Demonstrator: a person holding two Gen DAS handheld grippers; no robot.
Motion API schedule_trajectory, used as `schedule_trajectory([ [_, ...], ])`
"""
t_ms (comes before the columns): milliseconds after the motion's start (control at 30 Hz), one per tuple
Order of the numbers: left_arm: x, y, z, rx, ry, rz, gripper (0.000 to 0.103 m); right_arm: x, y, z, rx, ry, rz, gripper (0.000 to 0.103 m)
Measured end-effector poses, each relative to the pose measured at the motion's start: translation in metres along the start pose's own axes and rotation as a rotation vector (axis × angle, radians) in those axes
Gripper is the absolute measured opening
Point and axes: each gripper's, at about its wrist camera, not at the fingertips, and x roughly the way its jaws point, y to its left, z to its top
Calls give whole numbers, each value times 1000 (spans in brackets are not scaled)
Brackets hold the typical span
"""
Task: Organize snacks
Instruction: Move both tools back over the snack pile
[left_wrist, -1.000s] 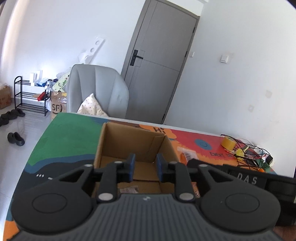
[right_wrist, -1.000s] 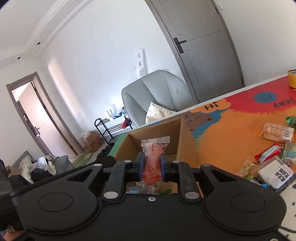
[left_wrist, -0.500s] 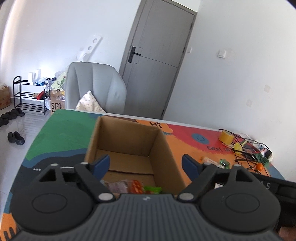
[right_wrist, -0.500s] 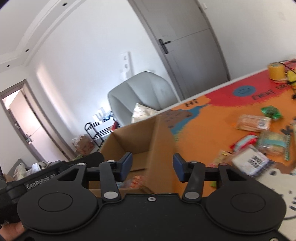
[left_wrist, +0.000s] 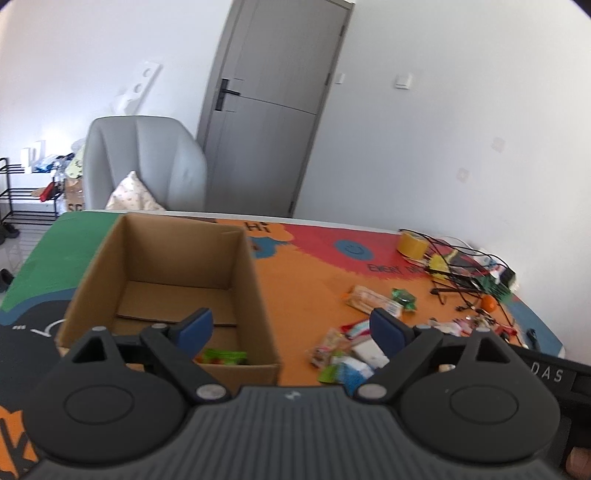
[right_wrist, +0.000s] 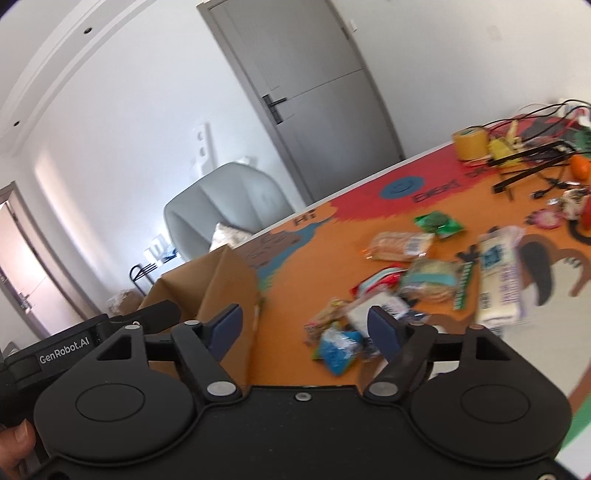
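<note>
Mostly blurred snack pile (right_wrist: 373, 314); left gripper (left_wrist: 291, 328), right gripper (right_wrist: 304, 326) spread, empty.

The box (left_wrist: 166, 266) was matt brown cardboard. The snacks (right_wrist: 413, 280) wore glossy plastic wrappers. The left gripper (left_wrist: 291, 328) was matt black plastic.

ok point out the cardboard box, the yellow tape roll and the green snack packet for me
cardboard box (left_wrist: 246, 280): left wrist view, right inner wall
yellow tape roll (left_wrist: 412, 246): left wrist view, its side
green snack packet (right_wrist: 437, 222): right wrist view, middle of wrapper
</note>
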Motion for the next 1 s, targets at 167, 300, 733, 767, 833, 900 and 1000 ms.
schedule_trajectory([
  [167,2,-21,-3,29,1,-24,94,-13,-20,1,16,-20,-34,81],
  [300,5,-39,-6,48,11,-54,94,-20,-36,0,29,-27,-56,83],
  [733,31,-79,-22,89,70,-100,95,-36,-86,-4,75,-35,-114,83],
  [767,32,-81,-23,90,73,-100,95,-35,-90,-5,81,-34,-117,83],
  [833,38,-84,-26,98,86,-101,95,-34,-95,-6,91,-32,-121,83],
  [900,44,-86,-29,103,96,-103,95,-31,-100,-7,97,-30,-127,83],
  [1000,52,-86,-33,101,113,-104,95,-29,-108,-11,110,-29,-130,83],
])
